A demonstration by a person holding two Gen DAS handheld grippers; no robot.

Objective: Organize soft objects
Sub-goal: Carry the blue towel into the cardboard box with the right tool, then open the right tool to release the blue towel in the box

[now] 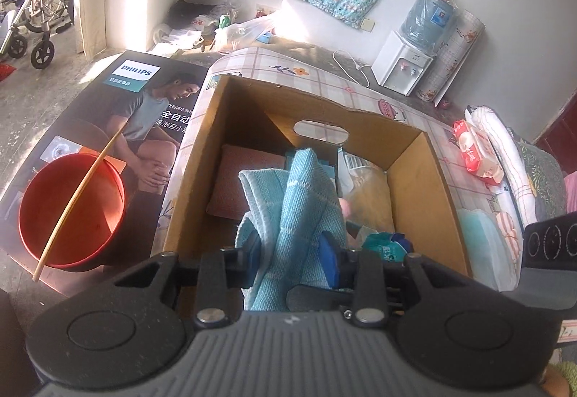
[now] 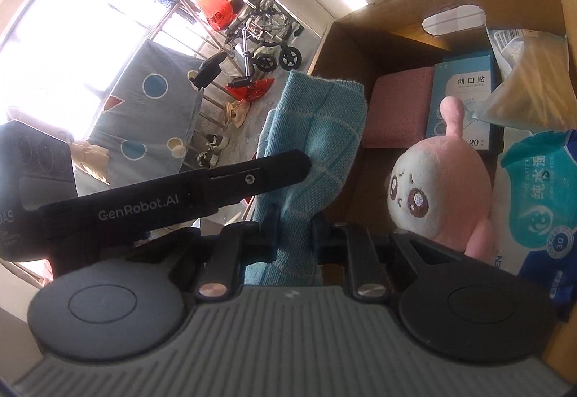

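A light blue woven towel (image 1: 306,195) hangs bunched over an open cardboard box (image 1: 414,180). My left gripper (image 1: 292,249) is shut on its lower folds. In the right wrist view my right gripper (image 2: 295,231) is shut on the same towel (image 2: 324,130), and a black finger (image 2: 259,173) of the left gripper lies against the cloth from the left. Inside the box (image 2: 360,36) are a pink plush toy (image 2: 443,187), a pink cushion (image 2: 400,108), a wet-wipes pack (image 2: 537,202), a plaster box (image 2: 461,101) and a yellowish bag (image 2: 530,86).
The box stands on a checked bed cover (image 1: 324,79). A red basin (image 1: 72,209) with a stick across it sits on a printed carton (image 1: 144,101) to the left. A red tissue pack (image 1: 476,151) and folded bedding lie right. A water dispenser (image 1: 407,68) stands behind.
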